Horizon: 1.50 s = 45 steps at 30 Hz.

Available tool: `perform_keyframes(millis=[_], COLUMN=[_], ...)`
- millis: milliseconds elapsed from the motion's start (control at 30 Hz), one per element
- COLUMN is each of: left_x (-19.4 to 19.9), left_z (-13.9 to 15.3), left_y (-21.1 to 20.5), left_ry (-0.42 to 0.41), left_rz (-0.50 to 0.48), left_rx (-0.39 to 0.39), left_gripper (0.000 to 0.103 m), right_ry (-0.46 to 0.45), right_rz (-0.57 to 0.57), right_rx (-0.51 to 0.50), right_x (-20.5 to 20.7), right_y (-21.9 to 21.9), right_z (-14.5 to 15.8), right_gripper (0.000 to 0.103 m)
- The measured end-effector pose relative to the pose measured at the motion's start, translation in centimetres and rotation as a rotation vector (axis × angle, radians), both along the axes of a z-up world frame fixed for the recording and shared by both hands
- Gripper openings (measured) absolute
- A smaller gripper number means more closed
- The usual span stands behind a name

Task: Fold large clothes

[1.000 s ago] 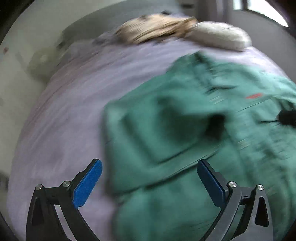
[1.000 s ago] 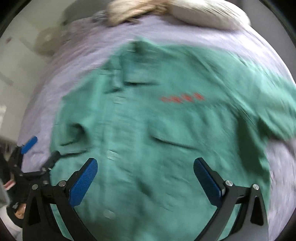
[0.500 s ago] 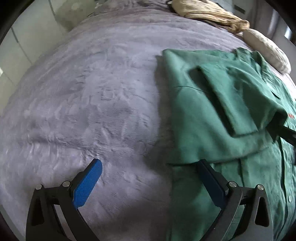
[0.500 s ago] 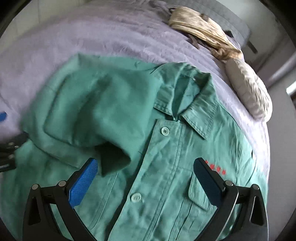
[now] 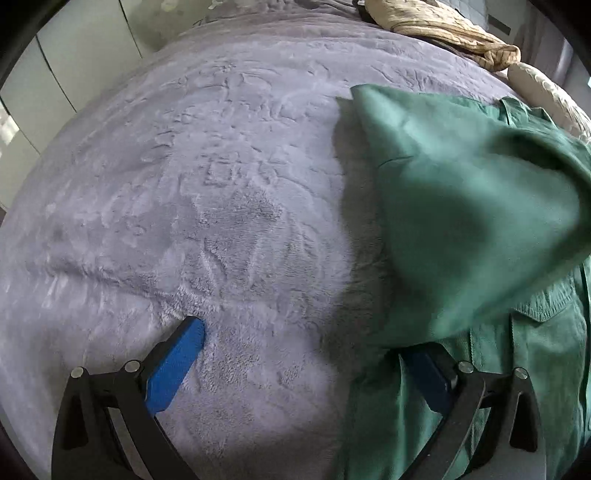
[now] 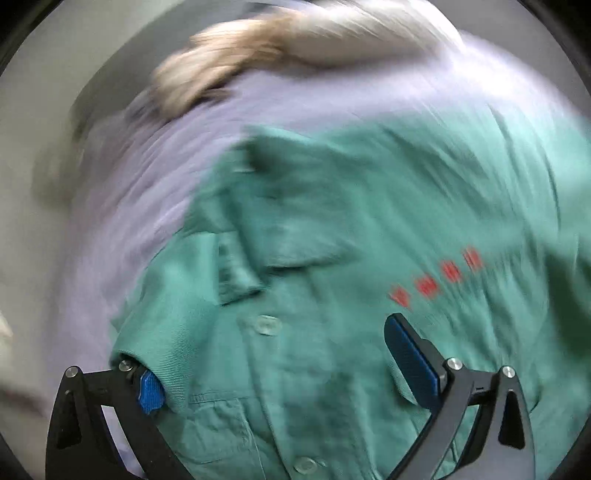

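Observation:
A green button-up shirt [image 5: 461, 206] lies on a grey fleece blanket [image 5: 221, 184] on a bed. In the left wrist view its left side is folded over the body and looks lifted and blurred. My left gripper [image 5: 306, 358] is open, low over the blanket at the shirt's left edge; its right finger sits under the fabric edge. In the right wrist view the shirt [image 6: 351, 240] fills the frame, blurred, with red lettering [image 6: 436, 280] on the chest. My right gripper [image 6: 273, 358] is open just above the shirt front, its left finger partly hidden by fabric.
A beige striped garment [image 5: 443, 26] and a pale pillow [image 5: 543, 92] lie at the bed's far end; they also show blurred in the right wrist view [image 6: 258, 55]. White cabinet doors [image 5: 74, 55] stand to the left of the bed.
My left gripper moved lower toward the shirt's left edge, and the folded flap has lifted. My right gripper swung fast across the shirt front; its view is now blurred.

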<state>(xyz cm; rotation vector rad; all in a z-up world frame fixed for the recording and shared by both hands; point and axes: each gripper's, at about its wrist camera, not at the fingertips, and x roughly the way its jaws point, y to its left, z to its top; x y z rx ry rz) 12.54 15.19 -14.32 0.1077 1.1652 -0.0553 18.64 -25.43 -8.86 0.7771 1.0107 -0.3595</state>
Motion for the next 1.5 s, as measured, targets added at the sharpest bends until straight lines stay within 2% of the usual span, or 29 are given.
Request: perform_keyframes(millis=[67, 133, 233, 333, 367, 467, 500, 533, 567, 600, 667, 733, 767, 833, 900, 933, 1000, 1033, 1067, 1133, 1200, 1300, 1333, 1400, 1433, 1467, 1500], left_x=[0.1, 0.3, 1.1, 1.7, 1.9, 1.7, 1.6, 1.4, 0.9, 0.6, -0.3, -0.4, 0.0, 1.0, 2.5, 3.3, 4.3, 4.6, 4.9, 4.9, 4.9, 5.3, 5.6, 6.2, 6.8, 7.7, 8.9], left_z=[0.0, 0.2, 1.0, 1.9, 2.0, 1.5, 1.5, 1.8, 2.3, 2.9, 4.3, 5.3, 5.7, 6.2, 6.1, 5.7, 4.0, 2.8, 1.9, 0.2, -0.3, 0.0, 0.4, 1.7, 2.6, 3.3, 3.9], left_y=[-0.3, -0.2, 0.9, 2.4, 2.8, 3.1, 3.2, 3.2, 3.1, 3.2, 3.3, 3.4, 3.4, 3.0, 1.1, 0.1, -2.3, -3.4, -4.2, -4.3, -3.7, -3.6, -3.6, -3.4, -3.1, -2.9, -2.8], left_ry=[-0.001, 0.003, 0.009, 0.032, 0.044, 0.084, 0.094, 0.097, 0.095, 0.089, 0.07, 0.059, 0.053, 0.027, 0.008, -0.001, -0.004, 0.003, 0.013, 0.027, 0.027, 0.046, 0.056, 0.05, 0.037, 0.03, 0.024], left_rz=[-0.015, -0.023, 0.002, 0.053, 0.077, 0.114, 0.118, 0.108, 0.087, 0.058, 0.006, -0.014, -0.017, -0.015, -0.025, -0.033, -0.046, -0.059, -0.071, -0.075, -0.07, -0.087, -0.094, -0.106, -0.114, -0.123, -0.128], left_rx=[0.01, 0.005, -0.036, -0.136, -0.17, -0.209, -0.218, -0.221, -0.213, -0.201, -0.16, -0.154, -0.158, -0.162, -0.184, -0.186, -0.129, -0.096, -0.075, -0.053, -0.077, -0.068, -0.063, -0.097, -0.125, -0.149, -0.169], left_gripper=[0.103, 0.103, 0.103, 0.103, 0.103, 0.103, 0.103, 0.103, 0.103, 0.103, 0.103, 0.103, 0.103, 0.103, 0.103, 0.103, 0.103, 0.103, 0.103, 0.103, 0.103, 0.103, 0.103, 0.103, 0.103, 0.103, 0.103], right_ry=[0.016, -0.033, -0.054, -0.087, -0.106, -0.195, -0.202, -0.173, -0.148, -0.111, -0.068, -0.038, -0.03, 0.016, 0.073, 0.112, 0.189, 0.208, 0.2, 0.12, 0.017, -0.014, -0.006, -0.038, -0.069, -0.089, -0.12], right_rz=[-0.088, -0.126, -0.083, -0.106, -0.144, -0.345, -0.387, -0.376, -0.336, -0.237, -0.03, 0.174, 0.275, 0.414, 0.468, 0.496, 0.534, 0.529, 0.504, 0.403, 0.285, 0.06, -0.051, -0.159, -0.186, -0.177, -0.143], right_rx=[0.144, 0.274, 0.356, 0.411, 0.452, 0.673, 0.711, 0.697, 0.654, 0.537, 0.248, -0.054, -0.166, -0.294, -0.386, -0.435, -0.517, -0.519, -0.498, -0.379, -0.219, -0.001, 0.088, 0.22, 0.267, 0.286, 0.309], right_x=[-2.2, -4.0, -4.7, -6.2, -7.0, -9.7, -10.4, -10.6, -10.3, -9.5, -7.7, -5.3, -3.7, -1.1, 0.9, 2.0, 3.3, 3.3, 3.1, 1.6, -0.5, -3.5, -5.2, -7.7, -8.9, -9.7, -10.2], right_y=[-2.6, -4.2, -4.8, -5.1, -5.5, -7.1, -7.4, -7.5, -7.4, -7.0, -5.2, -2.0, 0.2, 3.7, 6.0, 7.1, 8.2, 8.0, 7.3, 4.4, 0.3, -6.4, -9.0, -11.7, -12.3, -12.1, -11.5], right_z=[-1.8, -2.8, -2.8, -2.5, -2.7, -4.6, -5.1, -4.9, -4.3, -2.7, 1.1, 4.4, 5.3, 4.9, 3.1, 1.7, -0.7, -1.4, -1.4, 0.4, 1.6, 0.1, -0.9, -1.8, -1.7, -1.3, -0.6], right_gripper=[0.102, 0.101, 0.101, 0.101, 0.101, 0.101, 0.101, 0.101, 0.101, 0.101, 0.101, 0.101, 0.101, 0.102, 0.1, 0.092, 0.06, 0.024, 0.018, 0.013, 0.013, 0.014, 0.018, 0.022, 0.032, 0.046, 0.055])
